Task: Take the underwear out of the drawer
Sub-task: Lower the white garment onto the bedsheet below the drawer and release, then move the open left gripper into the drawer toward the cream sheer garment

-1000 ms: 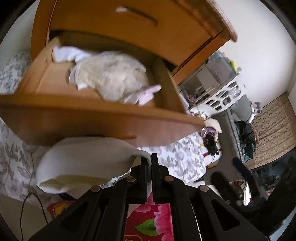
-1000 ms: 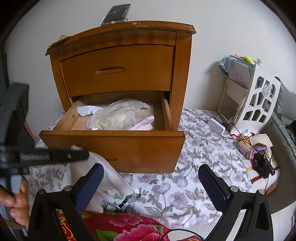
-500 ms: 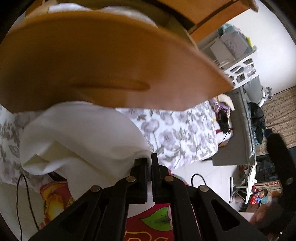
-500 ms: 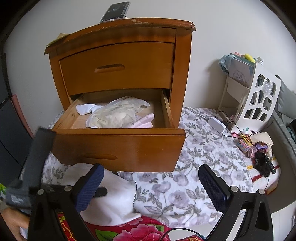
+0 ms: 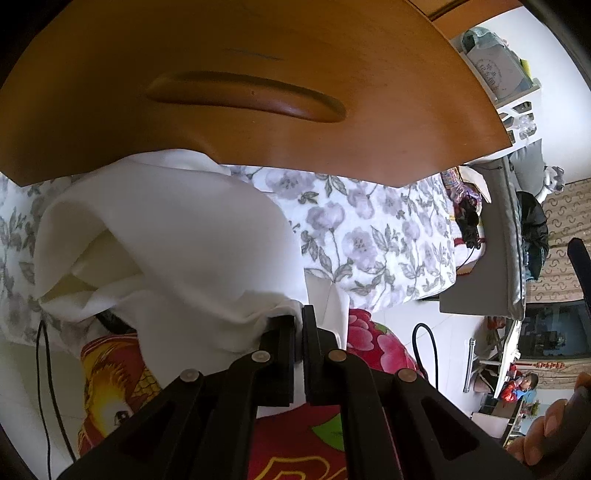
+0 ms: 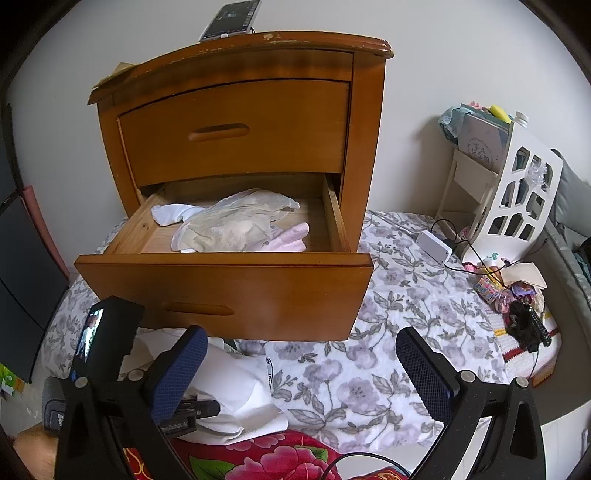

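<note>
My left gripper is shut on a fold of white underwear, which drapes to the left just below the open drawer's wooden front. In the right wrist view the same white underwear lies low on the floral bedsheet under the drawer front, with the left gripper on it. Inside the drawer lie a beige garment, a white piece and a pink piece. My right gripper stands open with nothing in it, before the drawer.
The wooden nightstand stands on the bed with a phone on top and its upper drawer closed. A white cut-out rack, cables and small clutter sit at the right. A red flowered blanket lies at the near edge.
My left gripper has sunk with the white underwear from the drawer's rim to below its front, close to the bed. The right gripper has stayed still and open.
</note>
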`<move>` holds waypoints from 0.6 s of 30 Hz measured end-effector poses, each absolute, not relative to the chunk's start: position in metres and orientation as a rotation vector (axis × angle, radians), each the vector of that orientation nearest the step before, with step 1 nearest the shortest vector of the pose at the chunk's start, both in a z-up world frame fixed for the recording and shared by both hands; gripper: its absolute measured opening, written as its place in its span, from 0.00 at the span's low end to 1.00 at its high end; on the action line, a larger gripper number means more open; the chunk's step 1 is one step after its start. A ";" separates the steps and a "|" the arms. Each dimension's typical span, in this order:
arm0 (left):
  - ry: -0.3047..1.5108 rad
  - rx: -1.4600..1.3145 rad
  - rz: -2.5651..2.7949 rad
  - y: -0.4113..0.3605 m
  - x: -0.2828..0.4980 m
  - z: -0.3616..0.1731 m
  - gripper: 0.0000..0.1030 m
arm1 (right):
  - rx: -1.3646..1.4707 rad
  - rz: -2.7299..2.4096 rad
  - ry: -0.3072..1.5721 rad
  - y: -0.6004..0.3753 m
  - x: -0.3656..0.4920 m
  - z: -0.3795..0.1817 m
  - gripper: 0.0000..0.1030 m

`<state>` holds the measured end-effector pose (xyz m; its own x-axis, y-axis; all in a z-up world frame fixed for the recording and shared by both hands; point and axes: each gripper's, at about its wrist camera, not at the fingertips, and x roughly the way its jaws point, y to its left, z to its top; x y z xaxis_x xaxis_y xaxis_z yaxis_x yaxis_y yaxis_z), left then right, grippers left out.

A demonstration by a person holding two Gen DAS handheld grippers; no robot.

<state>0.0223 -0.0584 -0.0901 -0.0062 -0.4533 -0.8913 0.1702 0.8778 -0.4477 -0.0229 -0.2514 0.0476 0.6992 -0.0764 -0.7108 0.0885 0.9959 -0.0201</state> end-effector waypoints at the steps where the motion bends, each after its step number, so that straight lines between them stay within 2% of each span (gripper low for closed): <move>1: 1.503 -0.234 -0.500 -0.057 0.022 -0.088 0.03 | 0.016 -0.092 0.792 -0.251 -0.023 0.048 1.00; 4: 1.494 -0.224 -0.506 -0.056 0.023 -0.078 0.13 | 0.013 -0.089 0.791 -0.251 -0.023 0.048 1.00; 6: 1.477 -0.225 -0.510 -0.053 0.023 -0.069 0.34 | 0.015 -0.090 0.790 -0.251 -0.023 0.048 1.00; 8: 1.446 -0.222 -0.509 -0.048 0.024 -0.058 0.41 | 0.015 -0.091 0.790 -0.251 -0.023 0.047 1.00; 14: 1.323 -0.241 -0.471 -0.026 0.030 -0.017 0.42 | 0.015 -0.091 0.790 -0.251 -0.023 0.047 1.00; 18: 1.223 -0.241 -0.415 -0.010 0.031 0.012 0.51 | 0.011 -0.087 0.789 -0.251 -0.023 0.049 1.00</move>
<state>0.0312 -0.0096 0.0116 0.2789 -0.4328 -0.8573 0.1785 0.9005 -0.3966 -0.0231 -0.2509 0.0486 0.7012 -0.0737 -0.7091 0.0819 0.9964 -0.0225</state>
